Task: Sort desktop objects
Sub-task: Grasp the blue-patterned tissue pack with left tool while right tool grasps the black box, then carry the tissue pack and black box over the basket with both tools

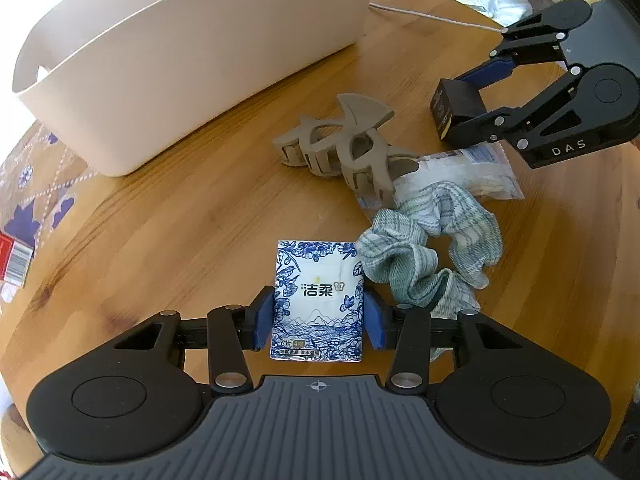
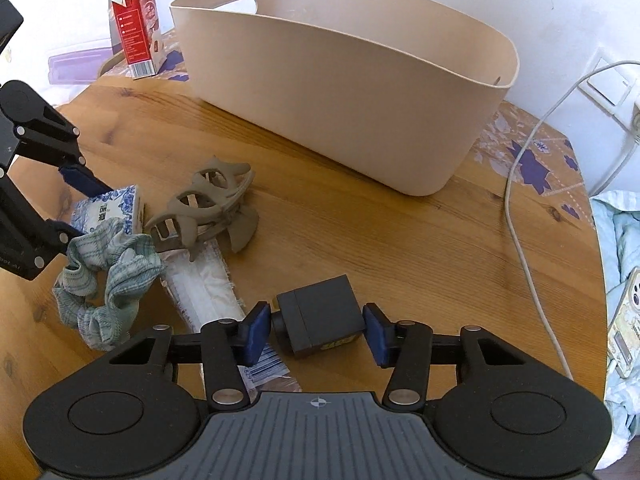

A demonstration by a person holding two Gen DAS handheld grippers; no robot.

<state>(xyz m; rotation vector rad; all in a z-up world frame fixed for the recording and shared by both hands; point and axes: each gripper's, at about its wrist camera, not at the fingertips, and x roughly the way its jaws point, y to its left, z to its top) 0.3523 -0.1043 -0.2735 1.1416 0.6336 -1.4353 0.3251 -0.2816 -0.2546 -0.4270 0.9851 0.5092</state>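
Observation:
A blue-and-white tissue pack [image 1: 318, 280] lies on the wooden table, and my left gripper [image 1: 319, 320] is shut on it, its blue pads pressing the pack's two long sides. My right gripper [image 2: 318, 332] is shut on a small black box [image 2: 320, 320] that rests on the table; the left wrist view shows the same box [image 1: 456, 100] between the right gripper's [image 1: 460, 108] fingers. Between the two grippers lie a grey hair claw [image 1: 340, 140], a green-striped scrunchie [image 1: 432, 248] and a clear plastic packet [image 1: 472, 172]. The scrunchie touches the tissue pack's right edge.
A large beige basket [image 2: 340, 92] stands at the back of the table with nothing visible inside it. A red carton [image 2: 138, 36] stands to its left. A white cable [image 2: 516, 220] runs down the table's right side, and a phone [image 2: 626, 320] lies on cloth beyond the edge.

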